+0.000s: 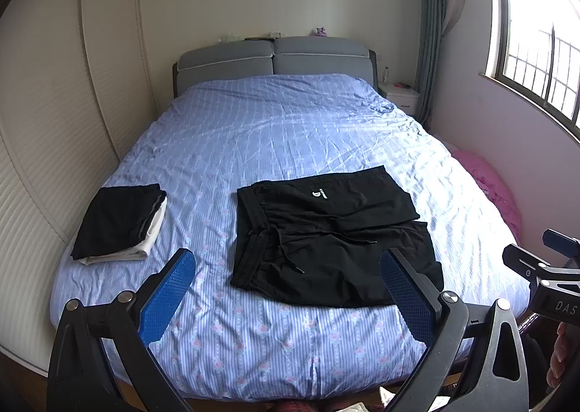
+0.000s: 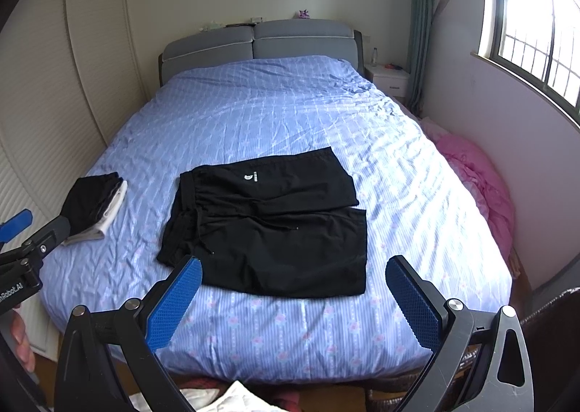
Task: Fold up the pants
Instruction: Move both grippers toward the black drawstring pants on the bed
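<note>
Blue-sheeted bed (image 1: 290,129) under black pants (image 1: 326,230) and folded stack (image 1: 116,223).

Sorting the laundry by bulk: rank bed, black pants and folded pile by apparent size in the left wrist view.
1. bed
2. black pants
3. folded pile, though it lies about as near as the pants.

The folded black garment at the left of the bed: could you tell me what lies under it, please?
Under the folded black garment lies a folded white garment, only its edges showing along the right and front. The rest is covered, so what kind of garment it is cannot be told.

Blue-sheeted bed (image 1: 290,129), grey headboard (image 1: 272,56), bright window (image 1: 536,31), possibly wardrobe (image 1: 54,103).
</note>
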Motion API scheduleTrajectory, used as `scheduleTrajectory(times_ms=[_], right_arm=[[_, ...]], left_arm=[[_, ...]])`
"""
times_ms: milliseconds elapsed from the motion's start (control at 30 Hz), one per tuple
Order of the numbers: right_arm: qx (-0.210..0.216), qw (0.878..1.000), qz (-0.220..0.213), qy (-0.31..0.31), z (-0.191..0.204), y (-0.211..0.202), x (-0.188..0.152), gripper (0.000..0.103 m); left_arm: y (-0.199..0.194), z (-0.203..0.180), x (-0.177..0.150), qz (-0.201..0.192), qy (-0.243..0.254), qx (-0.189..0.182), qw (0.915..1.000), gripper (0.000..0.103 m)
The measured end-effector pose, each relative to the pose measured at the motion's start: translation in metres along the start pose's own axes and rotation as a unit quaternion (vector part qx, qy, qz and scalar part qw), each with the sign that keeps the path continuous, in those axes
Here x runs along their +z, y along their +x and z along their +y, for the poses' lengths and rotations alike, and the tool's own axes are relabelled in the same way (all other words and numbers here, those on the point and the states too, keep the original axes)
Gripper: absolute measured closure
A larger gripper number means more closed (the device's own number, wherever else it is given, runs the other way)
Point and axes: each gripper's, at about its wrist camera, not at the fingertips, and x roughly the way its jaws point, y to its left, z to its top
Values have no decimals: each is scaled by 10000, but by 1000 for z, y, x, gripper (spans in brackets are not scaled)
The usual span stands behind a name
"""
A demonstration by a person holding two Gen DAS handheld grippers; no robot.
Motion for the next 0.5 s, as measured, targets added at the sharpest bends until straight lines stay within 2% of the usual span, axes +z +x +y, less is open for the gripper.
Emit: scheduleTrajectory(times_ms=[233,367,500], right_arm=[[109,9995,286,66,20,30,6,0],[91,9984,501,239,32,55,4,0],[-65,9953,840,471,37,91,-6,0]], left_arm=[[22,21,4,0,49,40,10000,0],[49,37,6,315,197,23,9993,0],[87,55,-11,575,296,48,9979,0]])
